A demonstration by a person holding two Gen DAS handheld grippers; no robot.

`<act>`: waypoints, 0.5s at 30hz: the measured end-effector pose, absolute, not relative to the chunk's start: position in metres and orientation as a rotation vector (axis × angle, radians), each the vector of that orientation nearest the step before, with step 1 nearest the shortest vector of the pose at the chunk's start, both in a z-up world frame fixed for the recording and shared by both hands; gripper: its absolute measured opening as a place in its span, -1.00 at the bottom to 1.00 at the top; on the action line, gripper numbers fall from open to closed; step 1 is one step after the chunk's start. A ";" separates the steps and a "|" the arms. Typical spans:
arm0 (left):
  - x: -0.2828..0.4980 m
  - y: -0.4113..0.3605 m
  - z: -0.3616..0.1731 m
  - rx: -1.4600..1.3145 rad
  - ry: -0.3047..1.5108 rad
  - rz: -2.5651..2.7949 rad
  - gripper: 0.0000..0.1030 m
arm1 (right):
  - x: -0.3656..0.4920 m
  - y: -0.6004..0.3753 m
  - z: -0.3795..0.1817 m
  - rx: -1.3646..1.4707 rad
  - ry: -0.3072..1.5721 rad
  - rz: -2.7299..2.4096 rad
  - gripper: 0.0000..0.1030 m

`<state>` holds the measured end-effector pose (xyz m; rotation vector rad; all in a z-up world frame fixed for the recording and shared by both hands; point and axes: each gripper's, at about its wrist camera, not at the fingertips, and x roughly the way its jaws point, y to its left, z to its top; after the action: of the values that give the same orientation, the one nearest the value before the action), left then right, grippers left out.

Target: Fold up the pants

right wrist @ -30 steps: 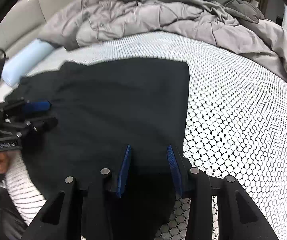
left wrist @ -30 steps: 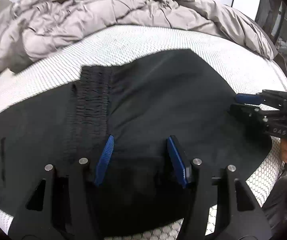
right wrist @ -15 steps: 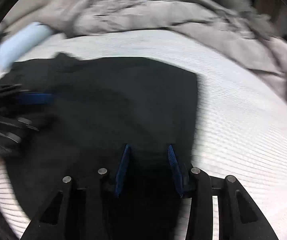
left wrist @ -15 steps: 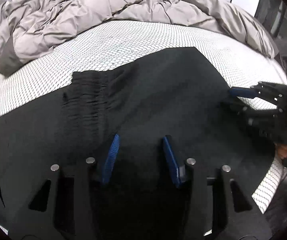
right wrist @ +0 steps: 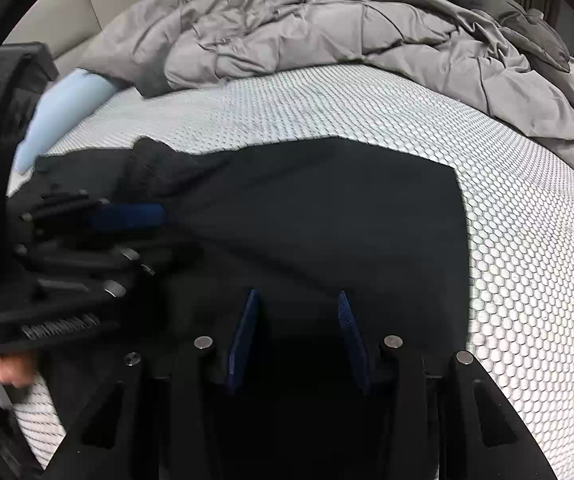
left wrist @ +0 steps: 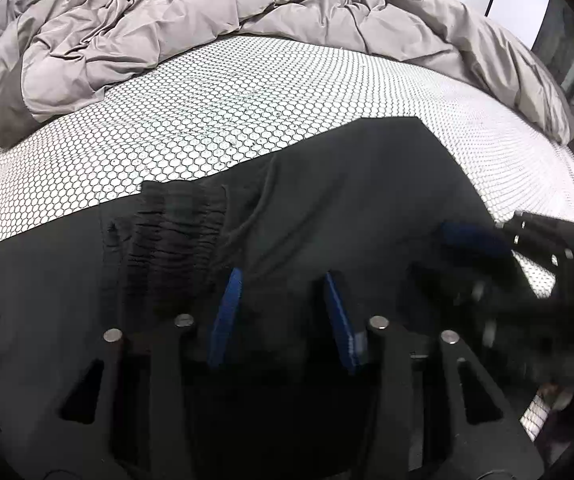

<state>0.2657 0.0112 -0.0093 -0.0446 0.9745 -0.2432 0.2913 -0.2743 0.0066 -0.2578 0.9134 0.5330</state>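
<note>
Black pants [left wrist: 347, 200] lie folded on the white honeycomb mattress cover [left wrist: 207, 112], their gathered elastic waistband [left wrist: 175, 232] just left of my left gripper [left wrist: 282, 276]. That gripper's jaws are closing, with black cloth between the blue pads and no pinch visible. In the right wrist view the pants [right wrist: 327, 220] spread ahead, with their straight edge to the right. My right gripper [right wrist: 297, 294] hangs over them, its pads apart above dark cloth. Each gripper also shows in the other's view: the right gripper [left wrist: 447, 252] is blurred, and the left gripper [right wrist: 159, 234] is low over the fabric.
A crumpled grey comforter [left wrist: 207, 12] [right wrist: 327, 32] is piled along the far side of the bed. A light blue pillow [right wrist: 59, 108] lies at the left. Bare mattress cover [right wrist: 527, 260] stretches right of the pants. A hand [right wrist: 3, 364] holds the left gripper's handle.
Both grippers have slid forward over the pants toward the comforter. The left pads have drawn closer together. The right gripper now shows larger and nearer in the left wrist view.
</note>
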 end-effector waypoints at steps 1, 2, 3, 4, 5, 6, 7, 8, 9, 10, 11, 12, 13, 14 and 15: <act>0.265 0.014 -0.009 -0.054 0.973 -0.247 -0.32 | 0.294 -0.284 0.008 -0.270 0.907 0.474 -0.19; 0.264 0.017 -0.008 -0.066 0.973 -0.252 -0.32 | 0.295 -0.299 0.011 -0.284 0.896 0.416 -0.19; 0.262 0.019 -0.008 -0.072 0.976 -0.255 -0.32 | 0.298 -0.315 0.011 -0.284 0.886 0.337 -0.19; 0.259 0.019 -0.006 -0.069 0.981 -0.261 -0.32 | 0.301 -0.324 0.012 -0.258 0.889 0.311 -0.18; 0.256 0.019 0.000 -0.068 0.984 -0.273 -0.32 | 0.302 -0.333 0.014 -0.212 0.895 0.317 -0.18; 0.252 0.019 0.008 -0.077 0.968 -0.294 -0.32 | 0.302 -0.337 0.018 -0.173 0.892 0.347 -0.18; 0.248 0.020 0.019 -0.095 0.926 -0.314 -0.31 | 0.300 -0.338 0.024 -0.149 0.875 0.370 -0.18; 0.248 0.023 0.026 -0.104 0.893 -0.315 -0.24 | 0.296 -0.338 0.031 -0.129 0.851 0.395 -0.14; 0.251 0.023 0.033 -0.105 0.866 -0.293 -0.19 | 0.294 -0.332 0.037 -0.115 0.832 0.421 -0.11; 0.255 0.023 0.033 -0.119 0.862 -0.274 -0.16 | 0.295 -0.325 0.041 -0.104 0.826 0.448 0.00; 0.262 0.023 0.028 -0.143 0.878 -0.265 -0.16 | 0.298 -0.315 0.043 -0.104 0.828 0.461 0.05; 0.272 0.023 0.016 -0.178 0.929 -0.256 -0.16 | 0.302 -0.308 0.043 -0.113 0.829 0.465 0.05; 0.280 0.023 0.005 -0.196 0.972 -0.240 -0.16 | 0.307 -0.298 0.041 -0.127 0.830 0.469 0.05; 0.286 0.024 -0.004 -0.204 1.000 -0.224 -0.21 | 0.312 -0.288 0.038 -0.155 0.853 0.489 0.05; 0.291 0.025 -0.011 -0.200 1.009 -0.216 -0.25 | 0.312 -0.283 0.038 -0.182 0.873 0.490 0.05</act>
<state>0.2907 0.0253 -0.0111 -0.1999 1.0094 -0.2155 0.3125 -0.2830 0.0380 -0.1818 0.8728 0.4905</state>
